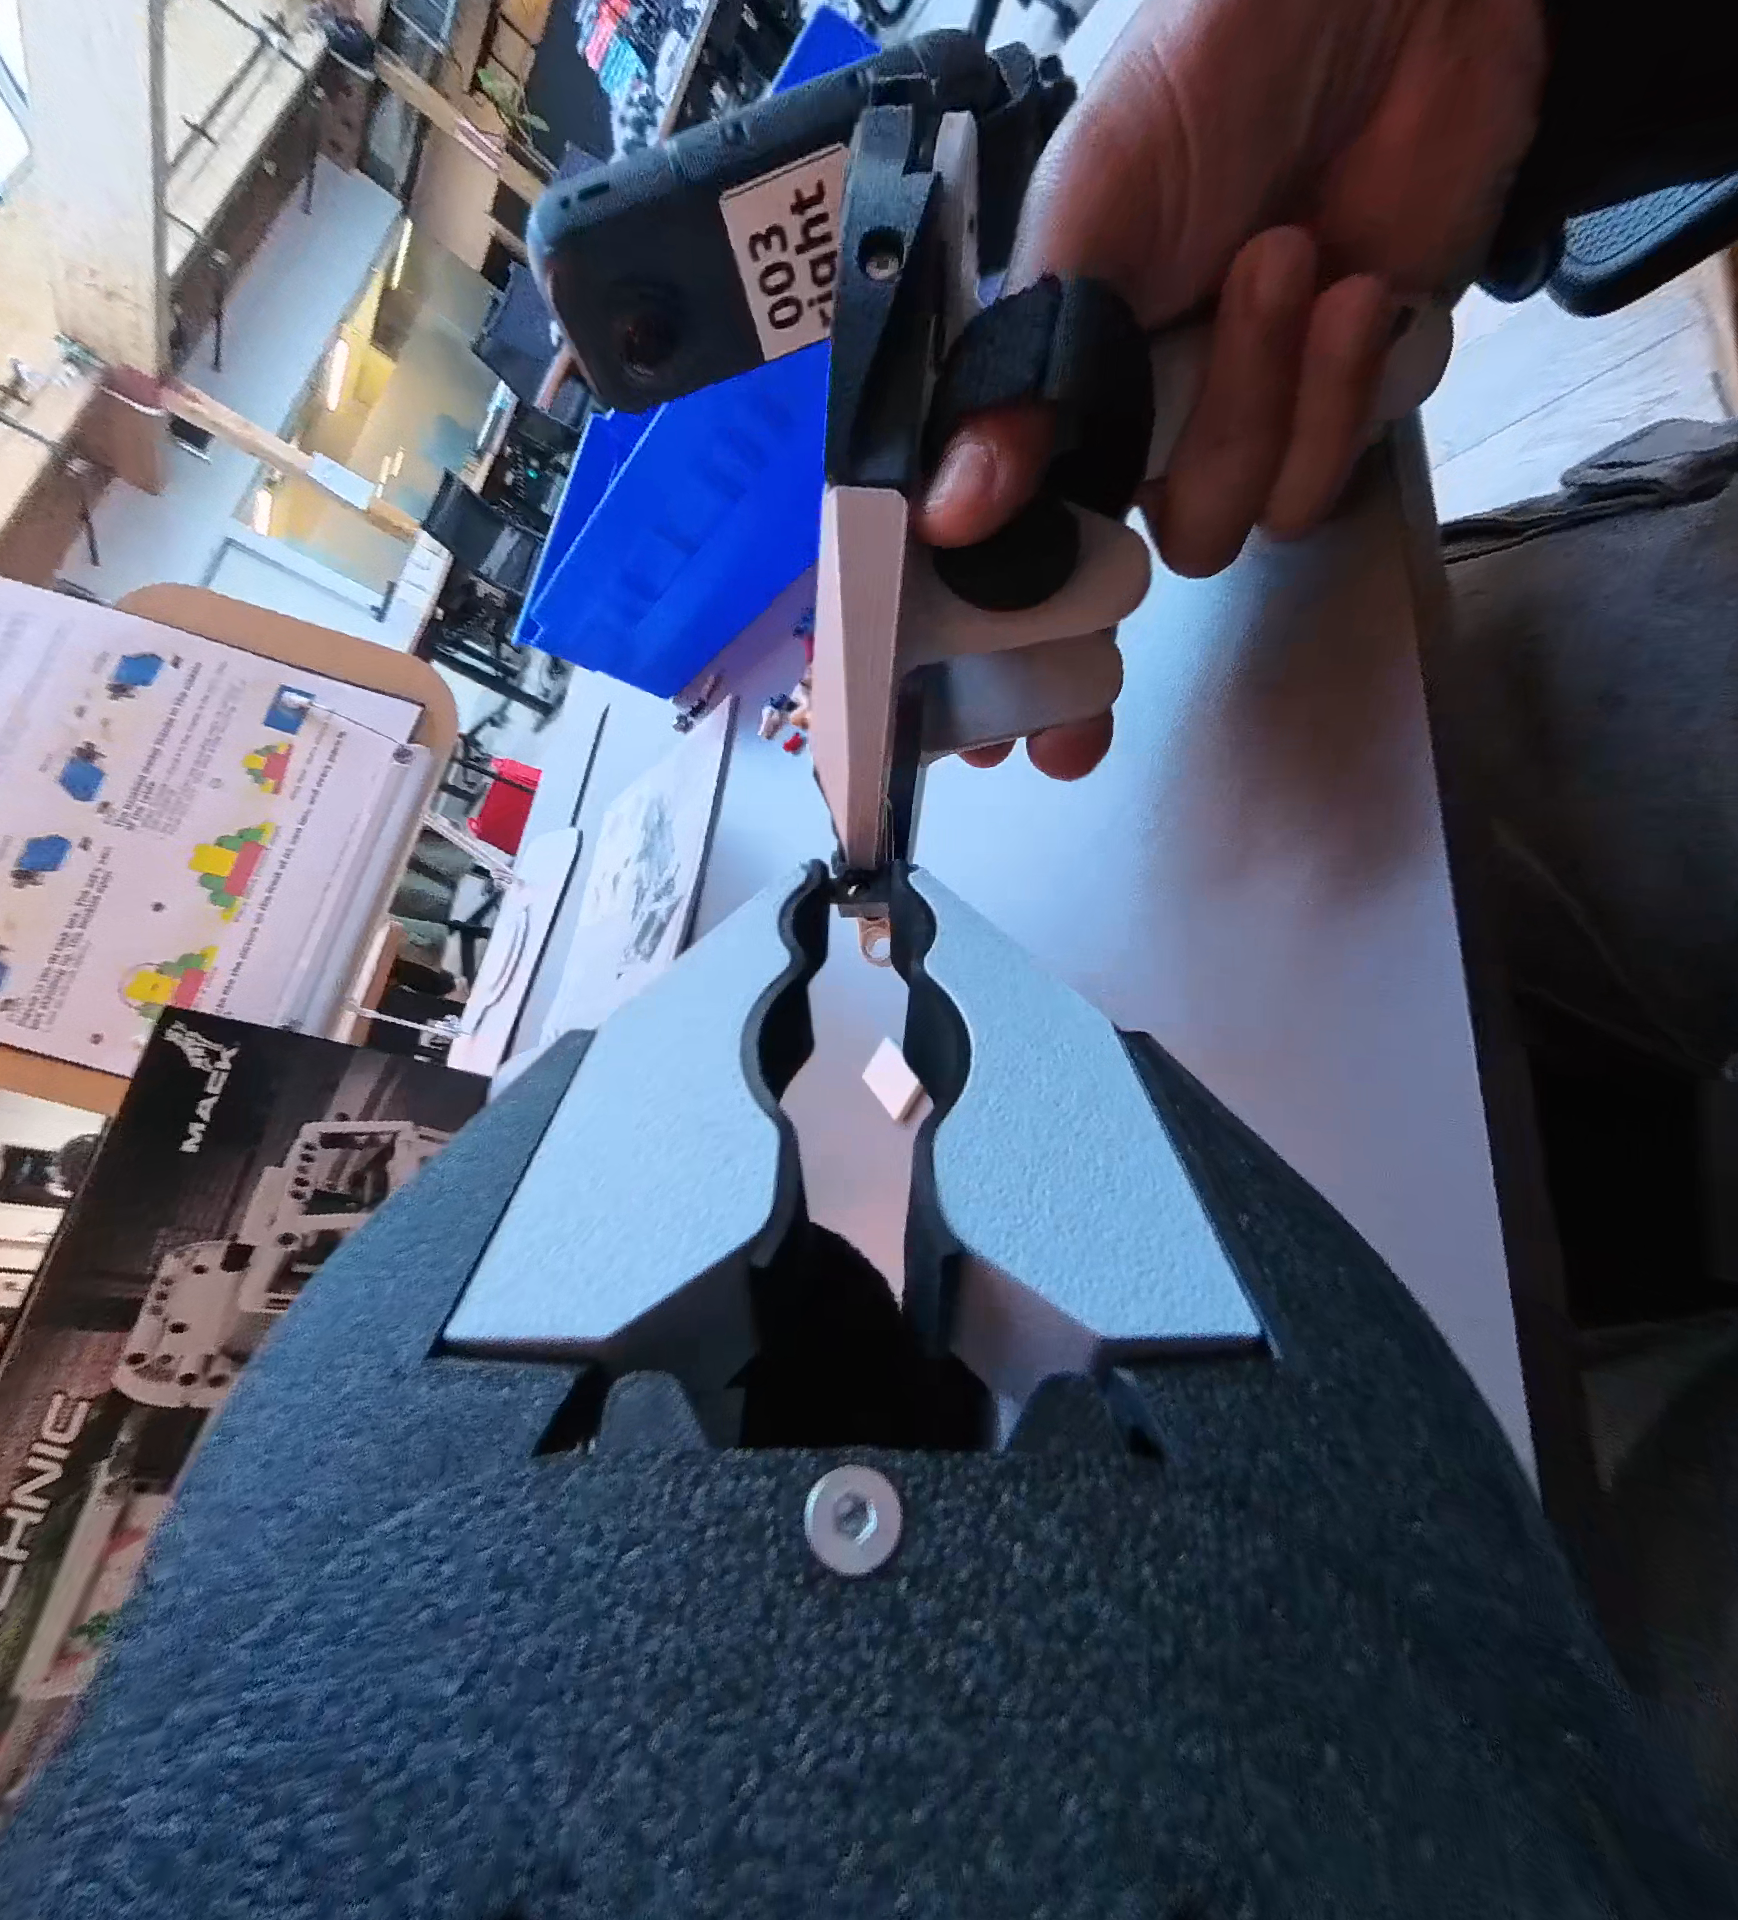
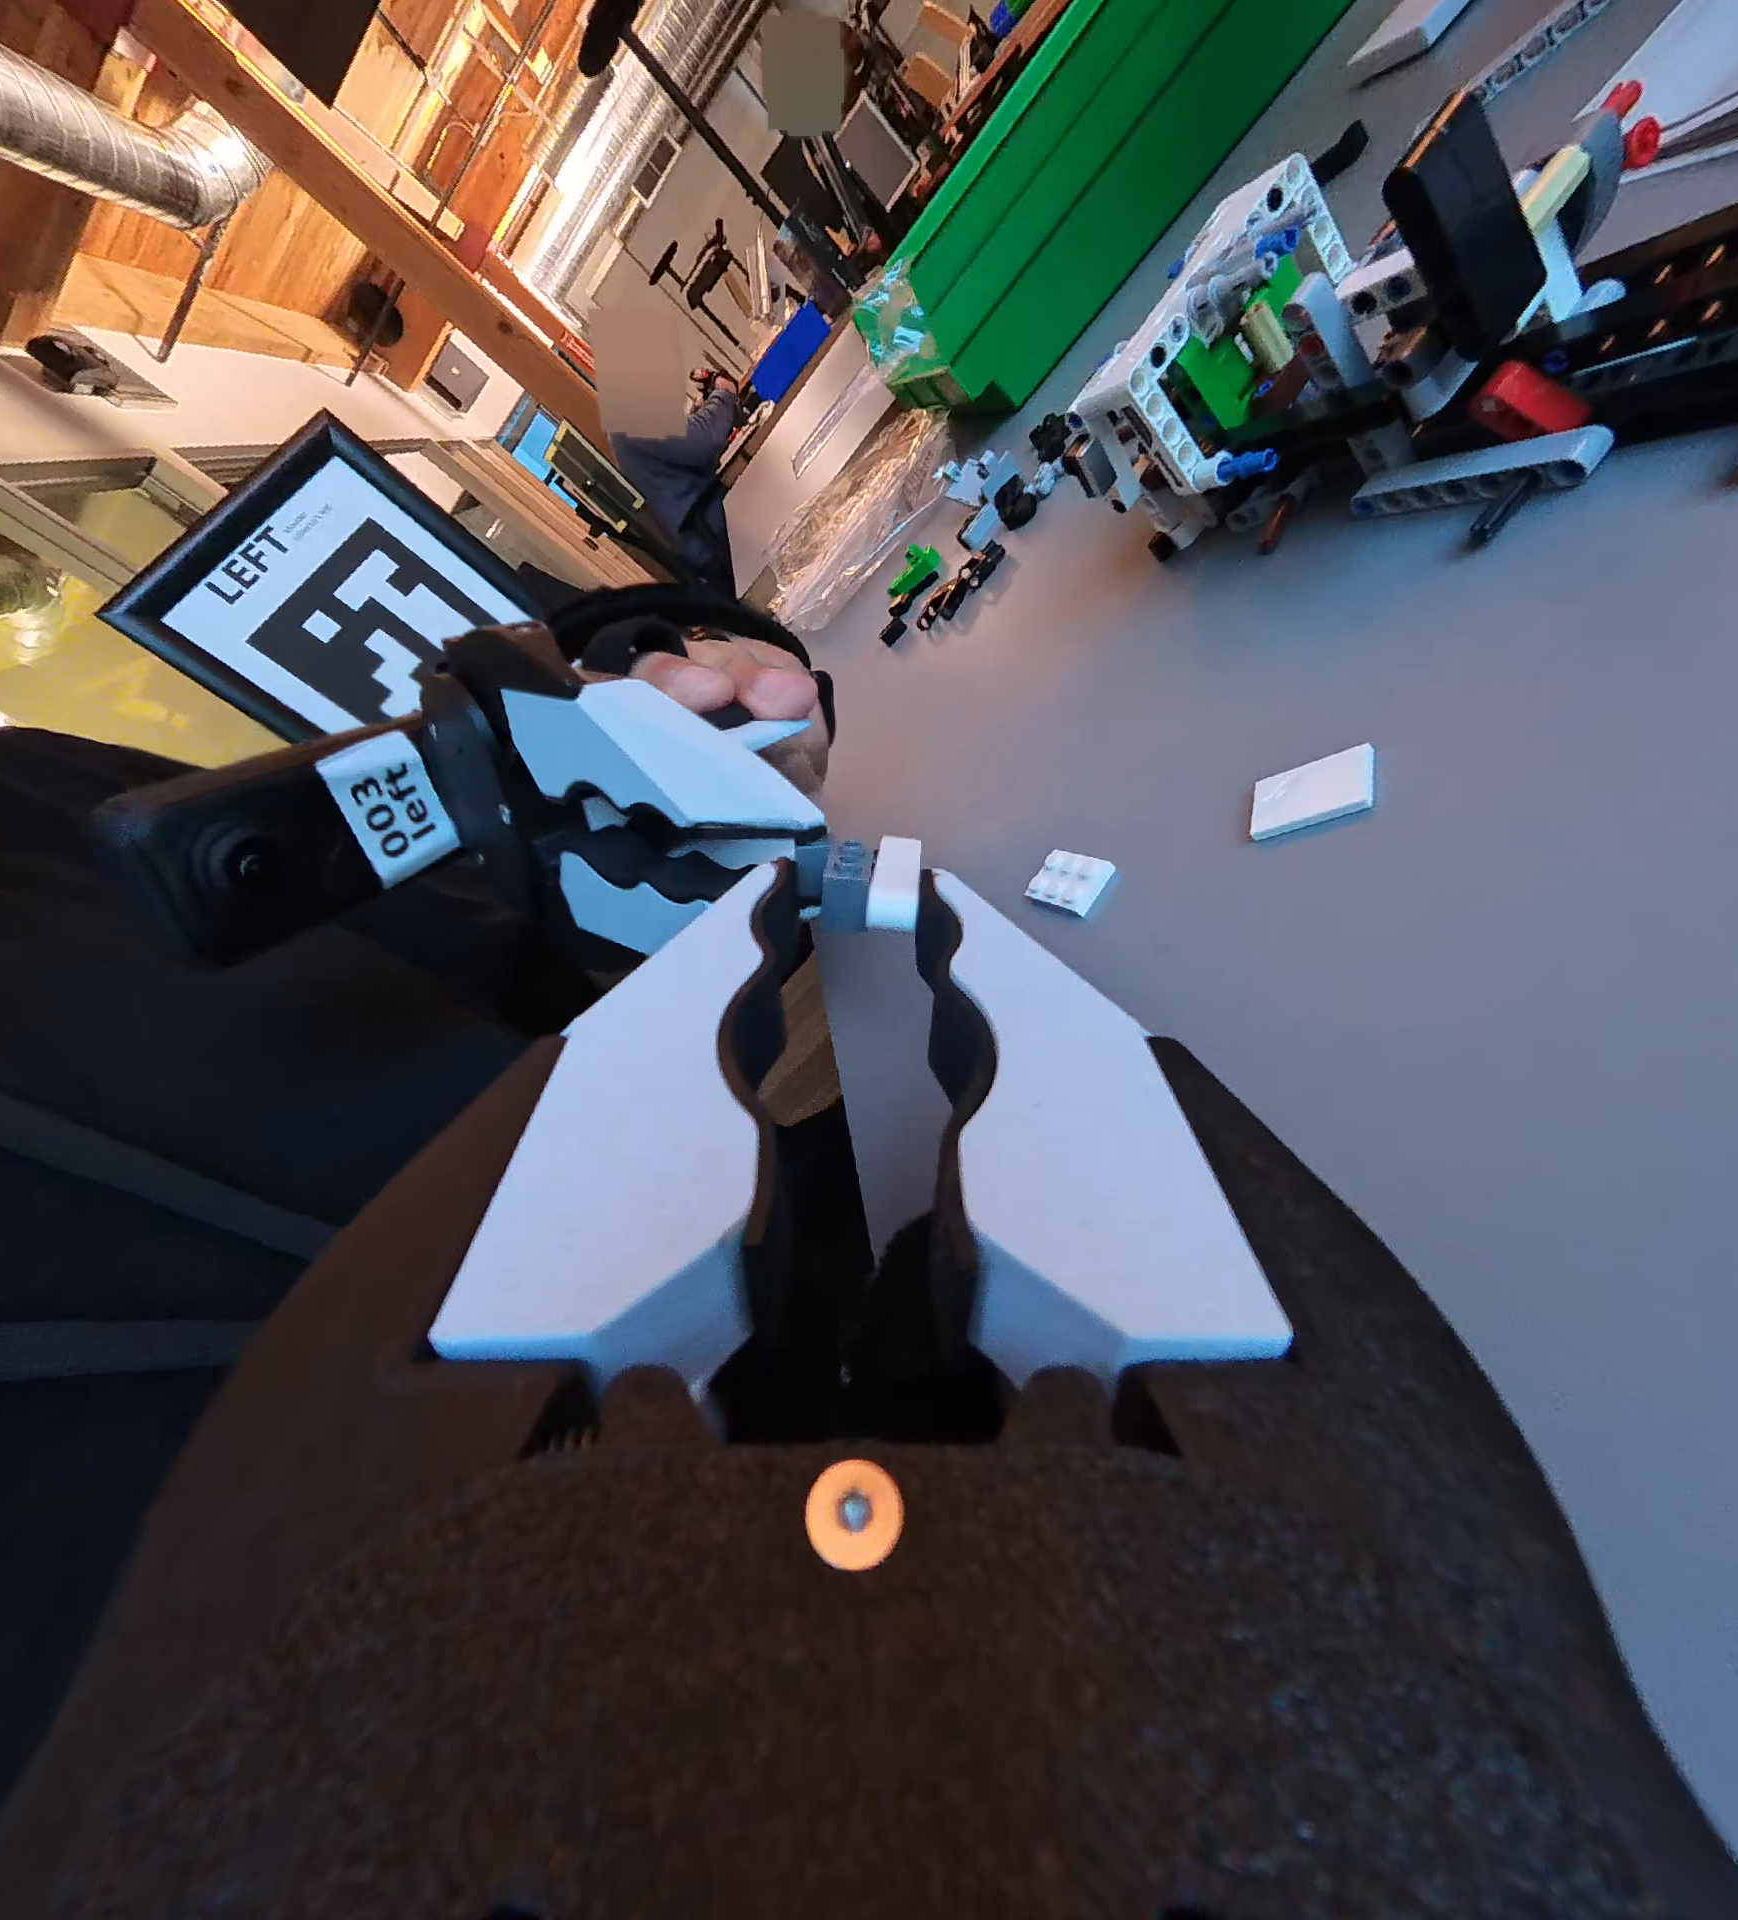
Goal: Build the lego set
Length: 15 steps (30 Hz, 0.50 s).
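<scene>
My left gripper [image 1: 868, 891] is shut on a small grey brick [image 2: 839, 883], which looks dark at its tips in the left wrist view [image 1: 857, 891]. My right gripper [image 2: 854, 885] closes around that brick and a white piece [image 2: 894, 883] pressed against its side. Both are held above the grey table [image 2: 1467, 1143]. In the left wrist view the right gripper [image 1: 870, 857] comes down from above, tip to tip with mine. In the right wrist view the left gripper [image 2: 808, 831] comes in from the left.
A white tile [image 2: 1312, 792] and a white studded plate [image 2: 1071, 881] lie on the table nearby. A partly built model [image 2: 1260, 343], loose pieces [image 2: 958, 582], plastic bags [image 2: 844, 520] and a green bin [image 2: 1083, 187] lie farther off. A blue bin [image 1: 678, 520], instruction sheet [image 1: 117, 810] and set box [image 1: 117, 1299] show to the left.
</scene>
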Motion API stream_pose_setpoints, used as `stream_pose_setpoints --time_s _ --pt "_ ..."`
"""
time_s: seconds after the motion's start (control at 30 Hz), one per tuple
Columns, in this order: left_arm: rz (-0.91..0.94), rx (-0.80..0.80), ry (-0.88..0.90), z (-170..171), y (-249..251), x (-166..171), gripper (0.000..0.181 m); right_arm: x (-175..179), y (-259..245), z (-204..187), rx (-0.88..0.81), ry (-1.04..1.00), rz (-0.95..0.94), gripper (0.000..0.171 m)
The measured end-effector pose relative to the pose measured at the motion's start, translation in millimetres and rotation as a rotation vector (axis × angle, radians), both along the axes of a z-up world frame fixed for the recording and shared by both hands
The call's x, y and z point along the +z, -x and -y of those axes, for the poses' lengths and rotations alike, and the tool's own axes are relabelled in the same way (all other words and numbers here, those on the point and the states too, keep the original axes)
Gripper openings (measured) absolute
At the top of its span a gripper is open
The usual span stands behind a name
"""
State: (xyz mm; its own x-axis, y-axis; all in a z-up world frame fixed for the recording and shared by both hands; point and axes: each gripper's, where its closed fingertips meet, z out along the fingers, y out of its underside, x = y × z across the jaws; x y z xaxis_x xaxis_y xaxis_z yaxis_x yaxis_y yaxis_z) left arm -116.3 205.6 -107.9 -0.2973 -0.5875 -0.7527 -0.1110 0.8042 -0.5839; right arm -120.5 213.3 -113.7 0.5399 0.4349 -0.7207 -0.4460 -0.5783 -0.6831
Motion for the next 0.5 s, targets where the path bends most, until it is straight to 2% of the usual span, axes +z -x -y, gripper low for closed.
stream_pose_setpoints --time_s 0.23,0.4,0.5 --pt "0.014 -0.096 0.049 6.0 3.8 5.2 0.01 5.4 4.7 4.3 0.041 -0.028 -0.02 0.022" --pt "0.056 -0.077 0.035 8.4 -0.8 9.9 0.01 13.1 -0.3 4.4 0.014 -0.065 -0.058 0.024" --pt "0.071 -0.067 0.004 8.0 -1.7 10.2 0.01 12.0 0.2 4.4 -0.001 -0.081 -0.019 0.023"
